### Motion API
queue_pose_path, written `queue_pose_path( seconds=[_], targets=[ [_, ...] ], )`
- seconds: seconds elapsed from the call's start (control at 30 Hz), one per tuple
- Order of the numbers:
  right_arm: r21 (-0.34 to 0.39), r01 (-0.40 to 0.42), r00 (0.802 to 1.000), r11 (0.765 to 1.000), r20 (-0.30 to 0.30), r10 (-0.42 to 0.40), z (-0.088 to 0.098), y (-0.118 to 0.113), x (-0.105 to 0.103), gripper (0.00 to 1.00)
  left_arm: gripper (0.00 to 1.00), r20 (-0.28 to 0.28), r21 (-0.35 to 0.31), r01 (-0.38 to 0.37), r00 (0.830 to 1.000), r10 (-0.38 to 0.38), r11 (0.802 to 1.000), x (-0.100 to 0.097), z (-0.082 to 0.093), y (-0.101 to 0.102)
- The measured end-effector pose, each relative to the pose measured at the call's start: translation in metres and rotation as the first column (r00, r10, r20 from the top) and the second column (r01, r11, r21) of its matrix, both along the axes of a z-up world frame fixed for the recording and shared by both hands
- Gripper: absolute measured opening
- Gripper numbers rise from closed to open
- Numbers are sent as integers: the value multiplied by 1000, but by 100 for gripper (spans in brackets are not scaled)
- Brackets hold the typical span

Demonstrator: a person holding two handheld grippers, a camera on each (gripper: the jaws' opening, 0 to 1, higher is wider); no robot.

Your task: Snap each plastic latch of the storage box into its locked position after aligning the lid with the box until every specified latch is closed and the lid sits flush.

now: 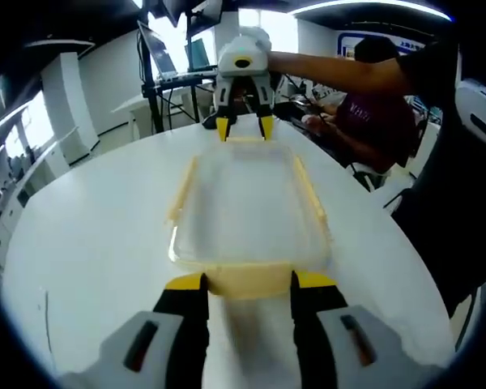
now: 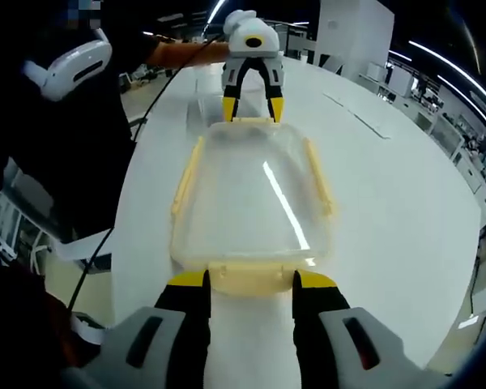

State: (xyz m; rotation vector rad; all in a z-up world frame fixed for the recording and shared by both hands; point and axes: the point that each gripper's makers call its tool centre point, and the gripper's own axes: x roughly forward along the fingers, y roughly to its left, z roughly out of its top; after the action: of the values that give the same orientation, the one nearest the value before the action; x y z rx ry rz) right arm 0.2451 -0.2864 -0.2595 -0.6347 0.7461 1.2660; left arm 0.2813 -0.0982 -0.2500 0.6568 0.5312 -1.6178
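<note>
A clear storage box with its lid (image 1: 247, 203) (image 2: 255, 194) on lies lengthwise on a round white table (image 1: 89, 243) (image 2: 397, 178). Yellow latches run along both long sides (image 1: 182, 188) (image 2: 317, 182). My left gripper (image 1: 249, 281) is open, and the near end latch (image 1: 247, 285) lies between its yellow tips. My right gripper (image 2: 251, 279) is open too, astride the opposite end latch (image 2: 249, 275). Each gripper shows at the far end of the box in the other's view: the right gripper (image 1: 244, 128) and the left gripper (image 2: 252, 108).
A person in dark clothes (image 1: 462, 186) stands close along one long side of the table. Another person in a maroon shirt (image 1: 381, 121) sits behind. A laptop on a stand (image 1: 174, 57) is beyond the table. A thin cable (image 2: 105, 243) hangs off the table edge.
</note>
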Motion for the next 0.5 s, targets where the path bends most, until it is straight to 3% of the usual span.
queue_pose_path(
  seconds=[0.5],
  targets=[
    [-13, -20, 1000, 1000, 20, 21, 21, 16, -9, 38, 38, 27, -1, -16, 999, 16, 1000, -16, 20, 16]
  ],
)
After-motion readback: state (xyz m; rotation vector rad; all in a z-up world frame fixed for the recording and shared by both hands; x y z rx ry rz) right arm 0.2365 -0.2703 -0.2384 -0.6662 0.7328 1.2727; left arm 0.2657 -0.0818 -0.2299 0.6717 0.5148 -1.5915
